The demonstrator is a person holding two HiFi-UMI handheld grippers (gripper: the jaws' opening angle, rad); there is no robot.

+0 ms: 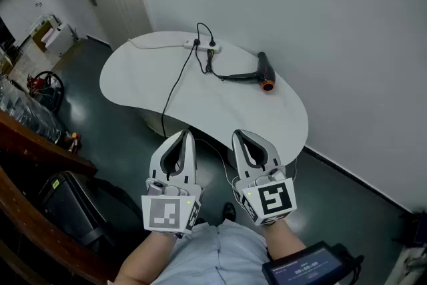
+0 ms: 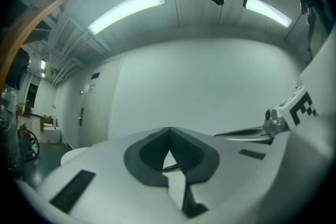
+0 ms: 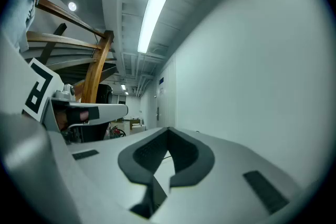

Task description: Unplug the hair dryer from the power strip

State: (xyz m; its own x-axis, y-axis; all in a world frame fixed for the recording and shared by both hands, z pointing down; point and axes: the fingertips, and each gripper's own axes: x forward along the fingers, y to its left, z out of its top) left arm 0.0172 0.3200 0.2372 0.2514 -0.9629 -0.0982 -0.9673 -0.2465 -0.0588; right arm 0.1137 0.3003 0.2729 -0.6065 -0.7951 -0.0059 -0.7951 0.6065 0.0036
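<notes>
A black hair dryer [image 1: 265, 71] with an orange nozzle lies on the right part of the white table [image 1: 233, 110]. Its dark cord [image 1: 219, 71] runs to a plug in the white power strip [image 1: 201, 45] near the table's far edge. My left gripper [image 1: 185, 135] and right gripper [image 1: 238, 135] hang side by side in the air before the table's near edge, well short of the strip, both shut and empty. In the left gripper view the left gripper [image 2: 169, 131] has its jaws meeting at the tip. The right gripper [image 3: 168, 131] looks the same in its own view.
A second black cable [image 1: 175, 85] leaves the strip and drops over the table's near edge. A white lead [image 1: 155, 47] runs left from the strip. A white wall stands behind the table. Boxes and clutter [image 1: 40, 70] and a wooden rail [image 1: 40, 143] lie at the left.
</notes>
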